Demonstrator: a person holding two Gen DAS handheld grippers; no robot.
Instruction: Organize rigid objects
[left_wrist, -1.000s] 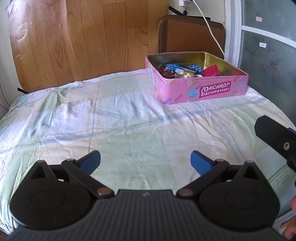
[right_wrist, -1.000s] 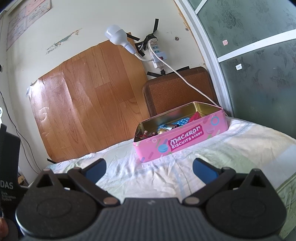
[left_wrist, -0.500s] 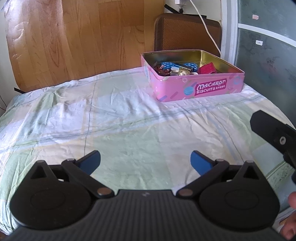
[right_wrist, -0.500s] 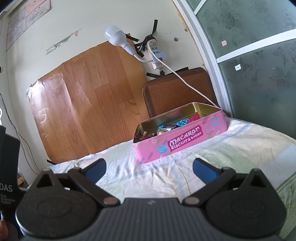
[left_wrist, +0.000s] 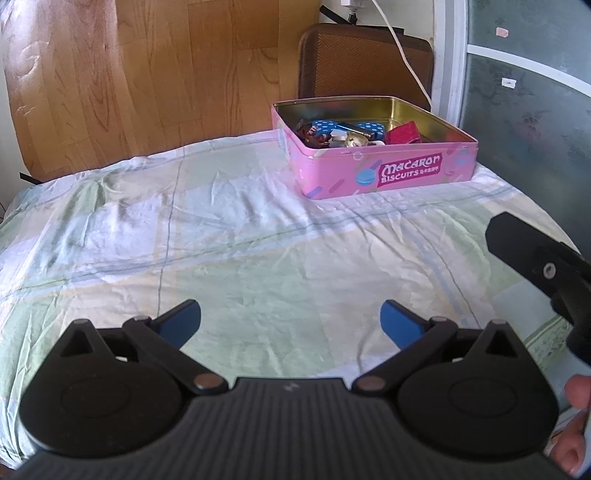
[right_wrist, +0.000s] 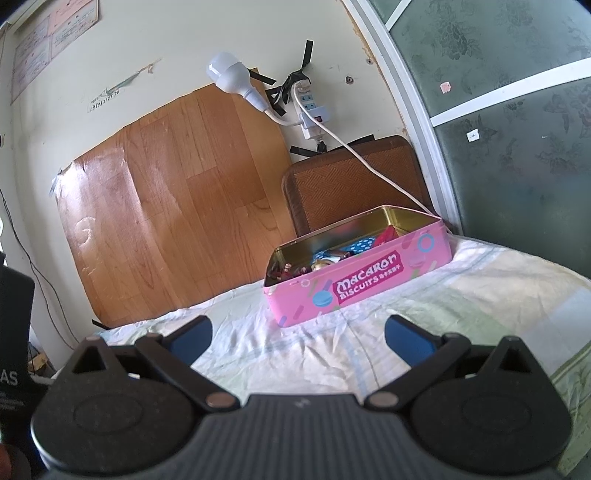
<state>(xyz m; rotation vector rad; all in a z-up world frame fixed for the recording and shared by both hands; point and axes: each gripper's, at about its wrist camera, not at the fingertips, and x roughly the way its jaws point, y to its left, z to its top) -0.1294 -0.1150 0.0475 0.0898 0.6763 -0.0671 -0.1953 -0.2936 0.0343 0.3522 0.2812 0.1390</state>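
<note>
Progress: seemingly near done, nothing loose showing on checked bed sheet (left_wrist: 258, 236) | open pink rectangular metal biscuit tin (left_wrist: 384, 173) holding small items, sitting well ahead of fingers | left gripper (left_wrist: 291, 319) and right gripper (right_wrist: 297, 334) both gaping wide, gripping nothing.

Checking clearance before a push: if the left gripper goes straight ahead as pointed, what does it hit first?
Probably the bedsheet: the open left gripper points slightly down at bare cloth. The pink tin sits farther off to the right; depth unclear.
</note>
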